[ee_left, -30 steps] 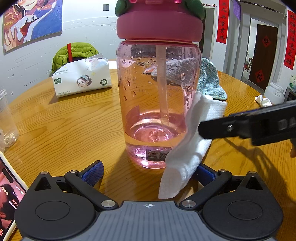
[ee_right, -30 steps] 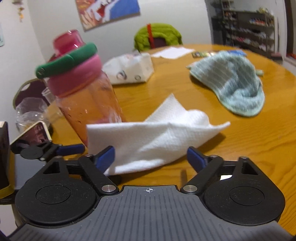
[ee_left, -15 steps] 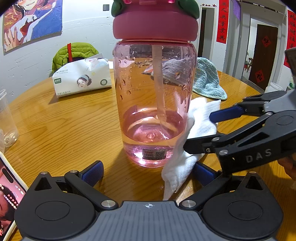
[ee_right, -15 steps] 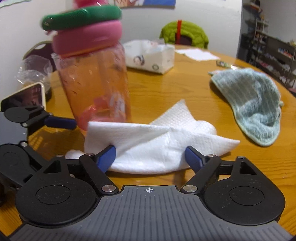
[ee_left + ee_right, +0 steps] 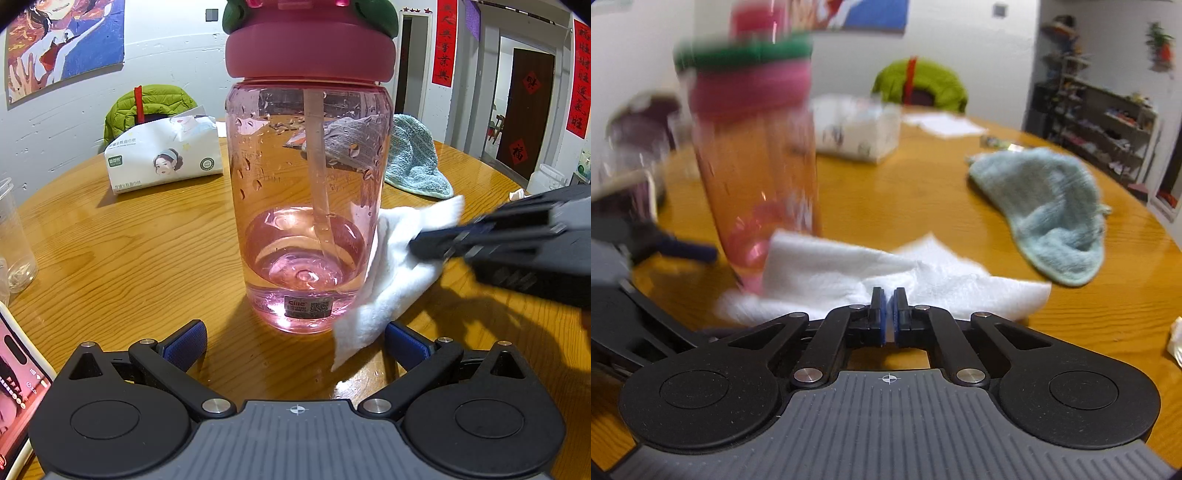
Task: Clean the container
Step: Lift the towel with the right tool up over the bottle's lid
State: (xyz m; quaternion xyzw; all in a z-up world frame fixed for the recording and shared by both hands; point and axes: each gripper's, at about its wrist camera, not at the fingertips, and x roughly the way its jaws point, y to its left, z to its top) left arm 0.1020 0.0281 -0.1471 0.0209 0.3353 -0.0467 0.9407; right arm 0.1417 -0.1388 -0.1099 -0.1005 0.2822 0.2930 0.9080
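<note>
The right gripper [image 5: 887, 308] is level and low over the table, its two blue-padded fingers [image 5: 882, 314] drawn together with only a thin slit between them, pinching the near edge of a white paper towel [image 5: 827, 273]. In the left wrist view the same gripper [image 5: 417, 245] comes in from the right side of the bottle, blurred, with its tip pressed into the towel [image 5: 391, 273]. The towel lies crumpled against the lower right side of the pink water bottle [image 5: 308, 206], touching its wall and trailing down to the table.

The left gripper [image 5: 295, 341] is held flat just in front of the bottle, jaws spread wide and holding nothing; its blue fingertips [image 5: 186, 341] stand either side of the bottle's base without touching it, and the towel's lower corner hangs in front of the right one.

The bottle stands upright on the round wooden table [image 5: 129, 251], with a pink lid, a straw inside, droplets on its walls and a little water at the bottom. Behind the bottle to the left sits a tissue pack [image 5: 162, 158]; behind it to the right lies a light blue cloth [image 5: 417, 162]. At the far left edge a phone [image 5: 14, 376] shows a lit screen, with a clear plastic cup [image 5: 14, 240] beyond it.
</note>
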